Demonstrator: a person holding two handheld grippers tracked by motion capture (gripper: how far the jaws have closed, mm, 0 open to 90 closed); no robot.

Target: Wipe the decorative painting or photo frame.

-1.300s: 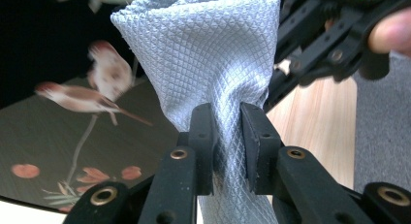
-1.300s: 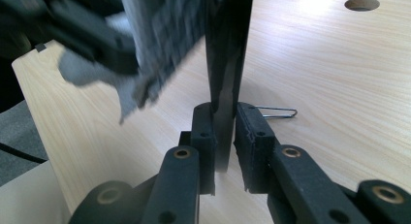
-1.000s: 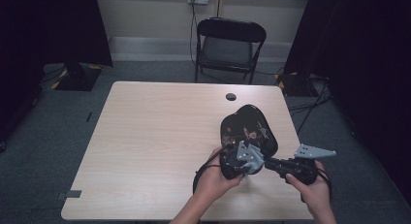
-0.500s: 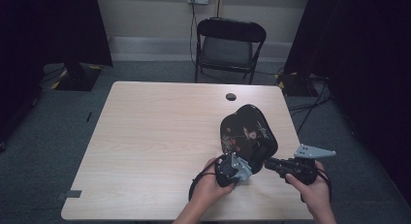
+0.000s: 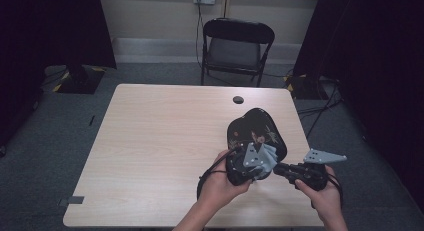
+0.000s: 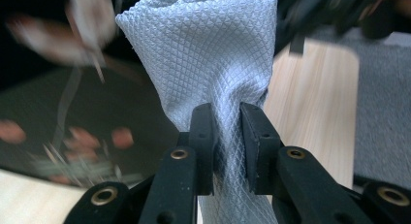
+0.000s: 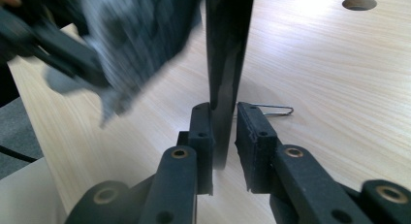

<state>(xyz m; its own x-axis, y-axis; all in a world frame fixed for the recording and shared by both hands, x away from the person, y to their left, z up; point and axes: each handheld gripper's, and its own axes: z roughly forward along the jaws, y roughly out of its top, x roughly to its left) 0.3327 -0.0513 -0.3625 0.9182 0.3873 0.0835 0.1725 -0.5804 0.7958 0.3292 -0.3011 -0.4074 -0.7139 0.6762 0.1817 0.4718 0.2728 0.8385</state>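
A black glossy tray [image 5: 257,126] with a flower pattern is held tilted above the table's right side. My right gripper [image 5: 278,168] is shut on its near edge; in the right gripper view the tray's thin rim [image 7: 227,54] stands upright between the jaws of my right gripper [image 7: 224,132]. My left gripper [image 5: 250,163] is shut on a pale grey cloth [image 5: 267,158] that lies against the tray's lower part. In the left gripper view the waffle-textured cloth [image 6: 208,54] rises from my left gripper [image 6: 227,132], with the patterned tray [image 6: 72,132] blurred behind it.
The light wood table [image 5: 165,141] has a round cable hole [image 5: 238,99] near its far edge. A thin wire clip [image 7: 271,109] lies on the table under the tray. A black folding chair [image 5: 235,46] stands beyond the table.
My left gripper with the cloth slid down the tray toward the person, then back up a little to the right. The right gripper and tray have hardly moved.
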